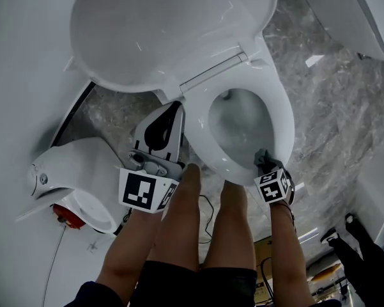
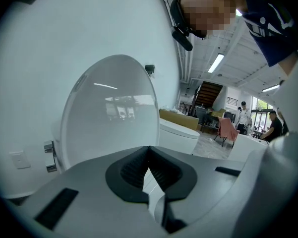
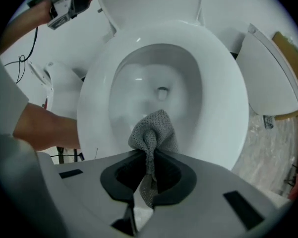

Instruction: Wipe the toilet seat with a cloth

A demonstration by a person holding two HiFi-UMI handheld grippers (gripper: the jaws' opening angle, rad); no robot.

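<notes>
Dim, cool indoor light, ceiling strip lights point(image 2: 216, 62) glaring, strong fisheye warping, dark vignetted corners, soft edges

The toilet seat point(image 3: 223, 108) is gleaming smooth, glossy white, and the raised lid point(image 2: 109, 118) is mirroring the room. The cloth point(image 3: 156, 130) is showing a coarse grey knit, matt and rough. The left gripper point(image 2: 149, 170) is presenting matt grey plastic with black ribbed pads point(image 2: 131, 172). The floor point(image 1: 332, 101) is shining like polished grey marble.

The person is wearing dark shorts point(image 1: 198, 286); the left gripper point(image 2: 149, 155) and right gripper point(image 3: 149, 157) are showing grey shells, black ribbed pads point(image 2: 133, 168) and white cubes point(image 1: 144, 190) carrying black square markers.
</notes>
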